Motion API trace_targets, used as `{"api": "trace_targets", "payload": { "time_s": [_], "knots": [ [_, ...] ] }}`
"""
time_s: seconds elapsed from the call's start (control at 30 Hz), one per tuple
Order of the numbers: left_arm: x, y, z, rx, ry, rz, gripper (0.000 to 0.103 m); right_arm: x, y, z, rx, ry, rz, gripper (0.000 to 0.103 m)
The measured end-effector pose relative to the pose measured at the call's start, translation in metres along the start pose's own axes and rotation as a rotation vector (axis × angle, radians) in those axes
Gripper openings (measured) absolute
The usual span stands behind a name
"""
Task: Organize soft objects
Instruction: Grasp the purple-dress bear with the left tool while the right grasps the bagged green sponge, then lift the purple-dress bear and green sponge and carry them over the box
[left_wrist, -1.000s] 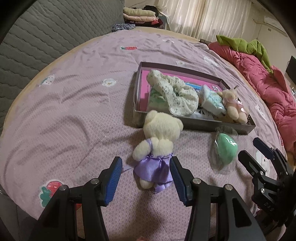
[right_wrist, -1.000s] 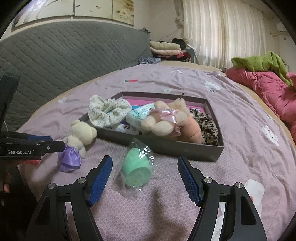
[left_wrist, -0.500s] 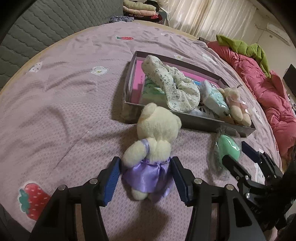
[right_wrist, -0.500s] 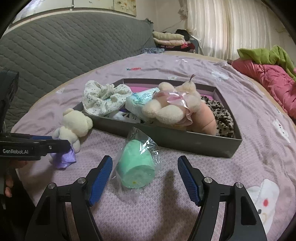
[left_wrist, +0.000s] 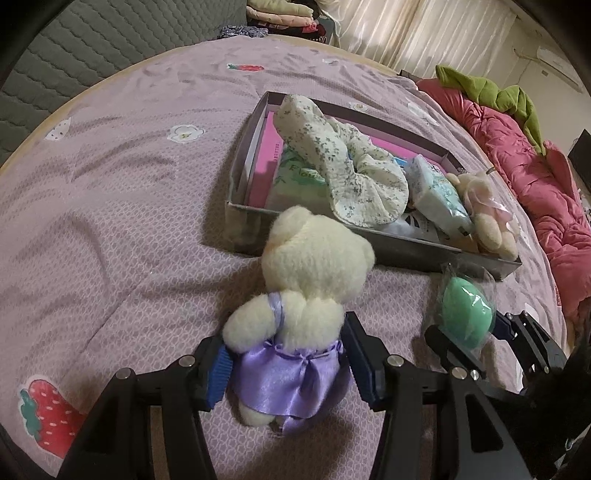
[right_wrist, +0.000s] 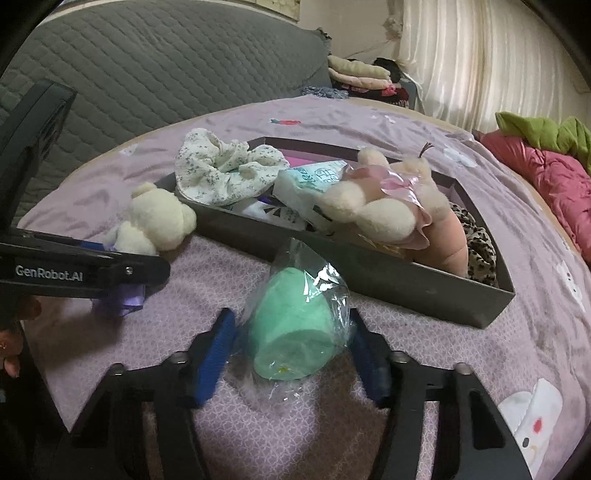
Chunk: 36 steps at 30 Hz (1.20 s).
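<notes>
A cream teddy bear in a purple dress (left_wrist: 295, 306) lies on the bed in front of a grey box (left_wrist: 406, 254). My left gripper (left_wrist: 286, 365) stands open around the bear's dress, its blue pads close to both sides. A green sponge in clear wrap (right_wrist: 295, 325) lies on the bed between the open fingers of my right gripper (right_wrist: 293, 350); it also shows in the left wrist view (left_wrist: 466, 317). The bear also shows in the right wrist view (right_wrist: 155, 221), behind the left gripper's finger (right_wrist: 81, 271).
The box (right_wrist: 388, 280) holds a floral scrunchie (left_wrist: 343, 173), a tissue pack (left_wrist: 436, 195), a second bear with a pink bow (right_wrist: 384, 199) and a leopard-print item (right_wrist: 478, 240). A red quilt (left_wrist: 546, 184) lies on the right. A grey headboard (right_wrist: 147, 62) stands behind.
Both grippers moved forward and down. The left one now straddles the bear's dress with narrower jaws, and the right one straddles the green sponge with narrower jaws.
</notes>
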<state>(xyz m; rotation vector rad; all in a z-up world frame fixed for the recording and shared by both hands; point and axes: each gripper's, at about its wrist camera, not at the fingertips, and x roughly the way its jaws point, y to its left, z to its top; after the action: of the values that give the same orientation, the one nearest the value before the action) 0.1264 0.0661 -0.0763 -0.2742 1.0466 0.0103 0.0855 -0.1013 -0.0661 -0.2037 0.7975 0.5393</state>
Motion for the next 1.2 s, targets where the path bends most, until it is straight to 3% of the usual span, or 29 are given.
{"api": "trace_targets", "payload": {
  "time_s": [0.33, 0.87, 1.2],
  "knots": [
    [-0.003, -0.003, -0.002, 0.002, -0.015, -0.03, 0.044, -0.006, -0.002, 0.003, 0.018, -0.009, 0.045, 0.049],
    [-0.051, -0.016, 0.002, 0.018, -0.094, -0.098, 0.043, -0.044, 0.01, 0.01, -0.026, -0.142, 0.075, 0.049],
    [-0.062, -0.032, 0.008, 0.047, -0.117, -0.101, 0.043, -0.064, -0.014, 0.019, 0.051, -0.215, 0.064, 0.049]
  ]
}}
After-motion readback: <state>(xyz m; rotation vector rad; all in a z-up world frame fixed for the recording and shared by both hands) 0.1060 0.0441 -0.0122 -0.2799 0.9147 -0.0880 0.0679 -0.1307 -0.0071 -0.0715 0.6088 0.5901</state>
